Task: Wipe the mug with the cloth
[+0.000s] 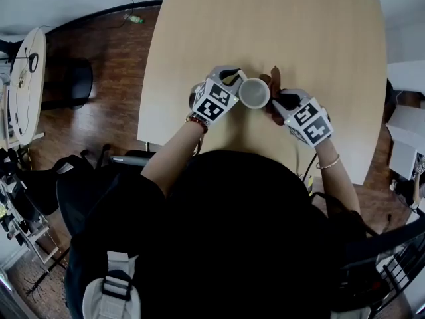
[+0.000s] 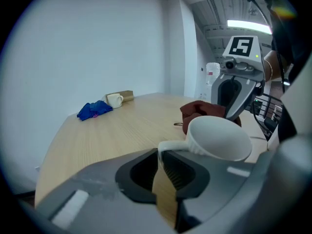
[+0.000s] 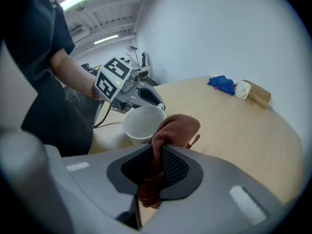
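Note:
A white mug (image 1: pixel 254 93) is held above the wooden table (image 1: pixel 319 32), close to its near edge. My left gripper (image 1: pixel 234 80) is shut on the mug's handle (image 2: pixel 169 146), and the mug (image 2: pixel 218 137) leans open-mouth to the right. A dark red-brown cloth (image 3: pixel 171 130) is pinched in my right gripper (image 3: pixel 155 167), which is shut on it. The cloth (image 1: pixel 275 85) bulges against the mug's (image 3: pixel 144 122) outer side. In the head view my right gripper (image 1: pixel 280 105) sits just right of the mug.
At the table's far end lie a blue cloth (image 2: pixel 94 109), a second small white mug (image 2: pixel 115 100) and a tan box (image 2: pixel 125 95). Chairs (image 1: pixel 80 82) and dark wood floor (image 1: pixel 99 121) surround the table. The person's torso fills the lower head view.

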The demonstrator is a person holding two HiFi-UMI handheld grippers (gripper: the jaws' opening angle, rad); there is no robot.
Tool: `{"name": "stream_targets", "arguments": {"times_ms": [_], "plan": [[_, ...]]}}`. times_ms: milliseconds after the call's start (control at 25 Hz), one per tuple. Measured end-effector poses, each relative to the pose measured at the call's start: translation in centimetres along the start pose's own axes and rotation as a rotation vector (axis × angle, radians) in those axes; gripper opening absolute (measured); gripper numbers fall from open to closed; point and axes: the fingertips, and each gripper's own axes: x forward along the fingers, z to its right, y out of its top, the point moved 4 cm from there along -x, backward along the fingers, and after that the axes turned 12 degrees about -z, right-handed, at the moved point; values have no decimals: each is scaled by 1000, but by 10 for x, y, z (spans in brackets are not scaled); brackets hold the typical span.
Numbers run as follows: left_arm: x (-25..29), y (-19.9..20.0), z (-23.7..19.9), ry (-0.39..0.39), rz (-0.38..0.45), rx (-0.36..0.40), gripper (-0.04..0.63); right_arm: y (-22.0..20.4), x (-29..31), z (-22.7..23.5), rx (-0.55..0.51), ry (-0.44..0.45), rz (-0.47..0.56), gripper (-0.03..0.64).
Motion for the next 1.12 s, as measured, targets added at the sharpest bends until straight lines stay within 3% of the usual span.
{"name": "stream_targets", "arguments": {"times_ms": [320,600,1120], "plan": [[-11,-12,-2,44,-37,-21,40,-5,36,-7,13,-13,-50,51],[-22,-28,0,43,-57,72,44,-8,56,-8,13,-26,-93,51],[-39,-46,12,29,-86,128,49,-2,3,-25,191,62,107,51]]}}
